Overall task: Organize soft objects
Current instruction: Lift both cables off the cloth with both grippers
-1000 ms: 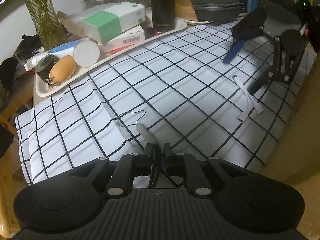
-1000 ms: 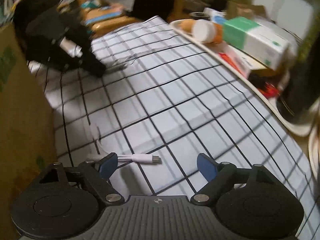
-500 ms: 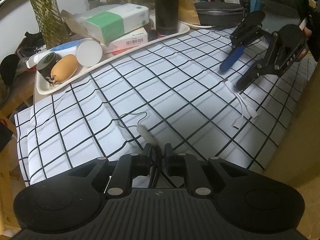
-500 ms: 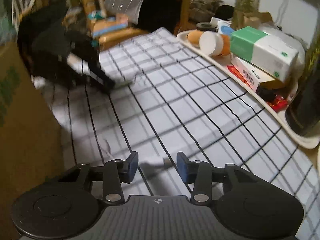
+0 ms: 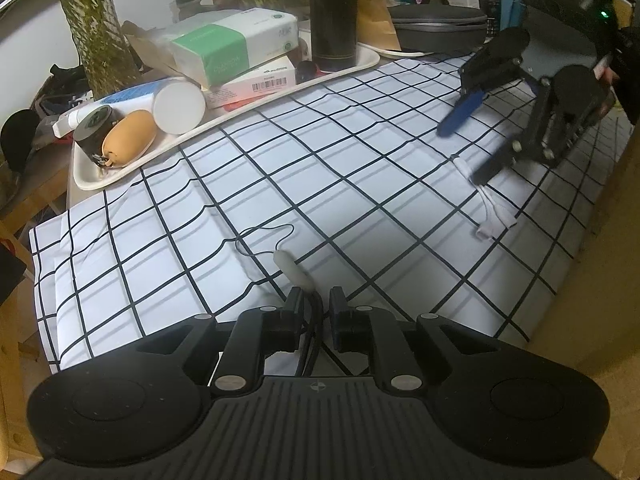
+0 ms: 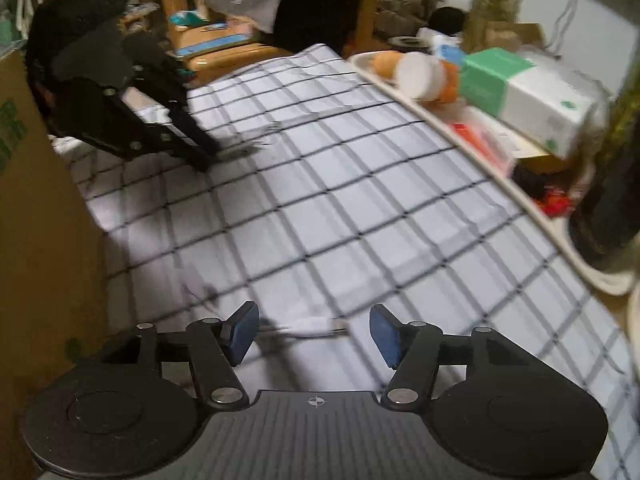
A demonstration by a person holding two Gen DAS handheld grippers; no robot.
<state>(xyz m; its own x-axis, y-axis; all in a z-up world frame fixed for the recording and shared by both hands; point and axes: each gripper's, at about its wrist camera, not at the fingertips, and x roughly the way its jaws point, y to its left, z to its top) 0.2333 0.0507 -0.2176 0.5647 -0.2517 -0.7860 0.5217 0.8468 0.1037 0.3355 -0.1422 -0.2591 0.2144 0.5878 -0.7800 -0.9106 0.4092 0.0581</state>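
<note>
Left tongs [image 5: 314, 308]: jaws nearly closed, pinching a thin dark cord [image 5: 310, 340] that runs back under the tool. Just ahead of the tips the cord ends in a small pale plug [image 5: 292, 270]; beyond that a fine dark wire [image 5: 264, 236] loops loosely on the checked cloth [image 5: 360, 184] covering the tabletop.

Right tongs [image 6: 314, 334]: jaws have just been opening wider, blue pads standing clear on either side. A short white cable [image 6: 312, 326] lies flat between them, metal connector toward the right pad; neither pad presses on it, so nothing is held. In the left view the same cable [image 5: 490, 212] trails off the right tongs' lower finger.

Handling, judged: both cords look very light and limp. They would sag and swing when lifted and could slip from a pinch on the thin run. The moulded connector ends are stiffer, thicker and so the better grip points. The cloth is loose and wrinkled; a low pinch may catch it.

Farther off, beyond both tongs: long white tray [image 5: 276, 98] with boxes, tubes and a dark cylinder.
</note>
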